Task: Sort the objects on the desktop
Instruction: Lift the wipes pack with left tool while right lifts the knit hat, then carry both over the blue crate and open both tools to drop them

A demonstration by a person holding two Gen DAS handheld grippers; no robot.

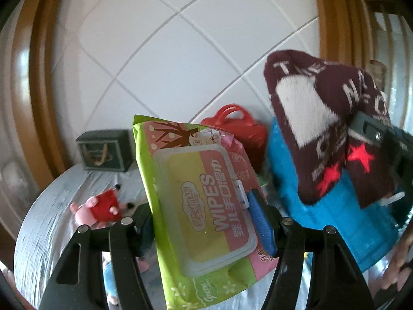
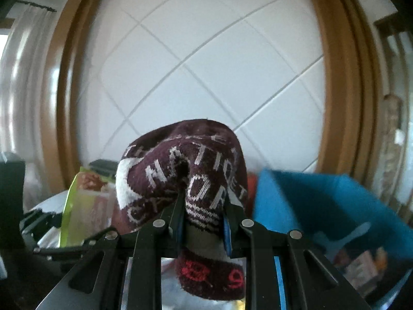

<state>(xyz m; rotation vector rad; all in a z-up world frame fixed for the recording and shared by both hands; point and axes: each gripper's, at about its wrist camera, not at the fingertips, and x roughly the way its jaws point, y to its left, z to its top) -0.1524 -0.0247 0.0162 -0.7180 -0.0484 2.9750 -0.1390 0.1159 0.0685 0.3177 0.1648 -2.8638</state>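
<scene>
Wipes pack (image 1: pixel 204 201) between left jaws — sock (image 2: pixel 185 178) between right.

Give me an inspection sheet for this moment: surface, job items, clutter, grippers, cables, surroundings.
Surface: round grey table, partly covered.
Job's things: green-and-pink soft pack of wet wipes, held off the table; dark maroon knitted sock with white lettering and red stars, also held up; blue plastic basket at right with small items inside.
Clutter: pink plush pig in red dress lying on the table; dark green box at the far edge; red plastic handled container behind the wipes.
Grippers: left gripper shut on the wipes pack; right gripper shut on the sock.
Cables: nothing seen.
Surroundings: white tiled wall, brown wooden frames either side.
</scene>
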